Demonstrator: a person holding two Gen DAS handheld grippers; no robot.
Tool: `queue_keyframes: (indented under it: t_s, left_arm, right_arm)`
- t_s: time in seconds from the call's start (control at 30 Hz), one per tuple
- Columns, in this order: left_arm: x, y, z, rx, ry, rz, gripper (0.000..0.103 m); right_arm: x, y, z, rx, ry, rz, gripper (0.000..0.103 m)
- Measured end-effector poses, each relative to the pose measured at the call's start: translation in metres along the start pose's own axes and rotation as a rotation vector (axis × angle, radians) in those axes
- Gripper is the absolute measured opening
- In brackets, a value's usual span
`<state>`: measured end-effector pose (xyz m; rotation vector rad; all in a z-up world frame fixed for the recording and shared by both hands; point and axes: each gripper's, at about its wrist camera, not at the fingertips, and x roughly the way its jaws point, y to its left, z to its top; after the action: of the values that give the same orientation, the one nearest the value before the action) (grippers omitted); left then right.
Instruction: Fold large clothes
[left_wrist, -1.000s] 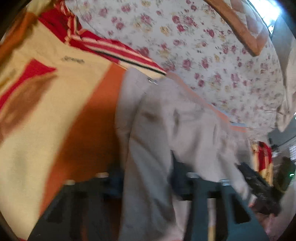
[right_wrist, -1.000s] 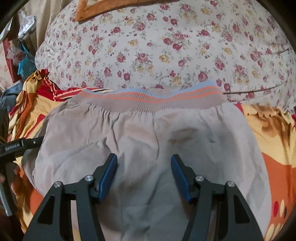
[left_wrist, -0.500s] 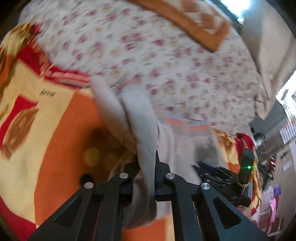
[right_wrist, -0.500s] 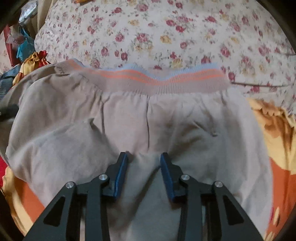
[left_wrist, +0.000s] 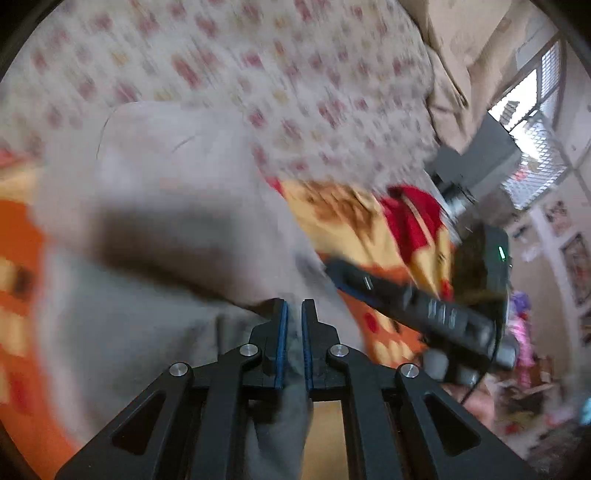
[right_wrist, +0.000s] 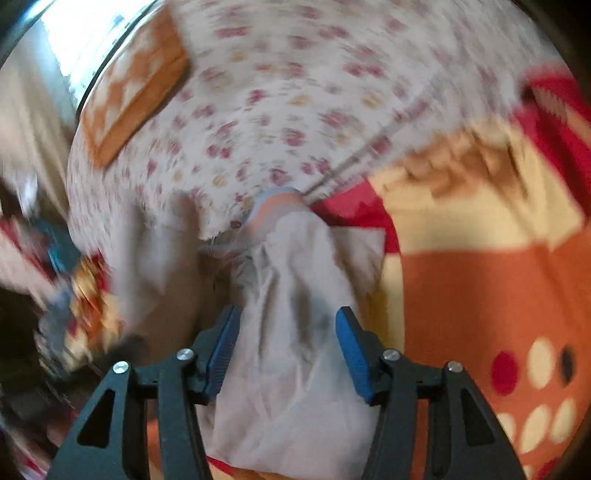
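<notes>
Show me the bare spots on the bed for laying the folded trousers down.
Free: the orange blanket right of the beige trousers, and the floral sheet beyond their waistband. Crowded: the left edge, by the clutter.

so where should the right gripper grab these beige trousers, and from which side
Judging by the pose, take the striped waistband of the beige trousers, coming from above its bunched end. It is the thickest, firmest edge, raised on the floral sheet. The right gripper is opening astride loose cloth; the left gripper is shut on another fold.
</notes>
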<state>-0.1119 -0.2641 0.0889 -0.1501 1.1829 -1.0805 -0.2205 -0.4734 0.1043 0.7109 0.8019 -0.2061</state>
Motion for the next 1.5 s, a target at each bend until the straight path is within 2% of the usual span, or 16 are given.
queue_keyframes:
  t_s: [0.03, 0.13, 0.3, 0.4, 0.47, 0.6, 0.73, 0.87, 0.93, 0.97, 1.0, 1.07, 1.23, 1.4, 1.43, 1.5]
  left_arm:
    - [0.011, -0.002, -0.002, -0.007, 0.027, 0.002, 0.003]
    - [0.014, -0.016, -0.010, 0.037, 0.044, 0.046, 0.023]
    - [-0.040, -0.030, -0.015, 0.122, -0.006, 0.025, 0.033]
    - [-0.075, -0.019, -0.020, 0.148, -0.072, 0.093, 0.037]
    - [-0.087, 0.000, -0.023, 0.137, -0.096, 0.183, 0.037]
    - [-0.086, 0.058, -0.034, 0.002, -0.078, 0.297, 0.037]
    - [-0.080, 0.091, -0.045, -0.082, -0.084, 0.276, 0.037]
    - [-0.071, 0.091, -0.055, -0.068, -0.084, 0.283, 0.039]
    - [-0.069, 0.087, -0.057, -0.057, -0.078, 0.296, 0.039]
    - [-0.070, 0.085, -0.055, -0.051, -0.077, 0.301, 0.039]
    - [-0.073, 0.081, -0.054, -0.042, -0.074, 0.304, 0.039]
    - [-0.082, 0.071, -0.051, -0.022, -0.094, 0.283, 0.039]
    - [-0.097, 0.045, -0.043, 0.043, -0.168, 0.256, 0.039]
    - [-0.047, 0.041, -0.046, 0.041, -0.061, 0.277, 0.039]
    - [-0.036, 0.041, -0.050, 0.039, -0.038, 0.289, 0.039]
    - [-0.029, 0.038, -0.053, 0.059, -0.035, 0.317, 0.039]
  right_arm:
    - [0.003, -0.008, 0.002, 0.043, 0.007, 0.019, 0.057]
    - [0.002, -0.022, 0.004, 0.120, -0.010, 0.060, 0.057]
    - [-0.016, -0.012, 0.004, 0.091, -0.064, 0.135, 0.060]
    - [-0.014, 0.007, 0.002, 0.017, -0.039, 0.194, 0.070]
    - [-0.004, 0.023, -0.002, -0.025, -0.002, 0.212, 0.072]
    - [0.020, 0.048, -0.007, -0.090, 0.042, 0.166, 0.074]
    - [0.047, 0.060, -0.014, -0.127, 0.110, 0.126, 0.082]
    - [0.078, 0.070, -0.019, -0.160, 0.140, 0.088, 0.083]
    - [0.086, 0.079, -0.023, -0.209, 0.115, 0.068, 0.073]
    - [0.087, 0.082, -0.023, -0.216, 0.102, 0.070, 0.040]
    - [0.089, 0.086, -0.023, -0.211, 0.097, 0.079, 0.020]
    - [0.075, 0.090, -0.020, -0.200, 0.049, 0.094, 0.012]
    - [0.008, 0.079, 0.001, -0.171, -0.074, 0.162, 0.009]
    - [-0.006, 0.022, 0.005, -0.140, -0.052, -0.028, 0.009]
    - [0.000, 0.012, 0.003, -0.122, -0.022, -0.044, 0.012]
    - [0.013, -0.015, -0.002, -0.037, 0.045, -0.078, 0.040]
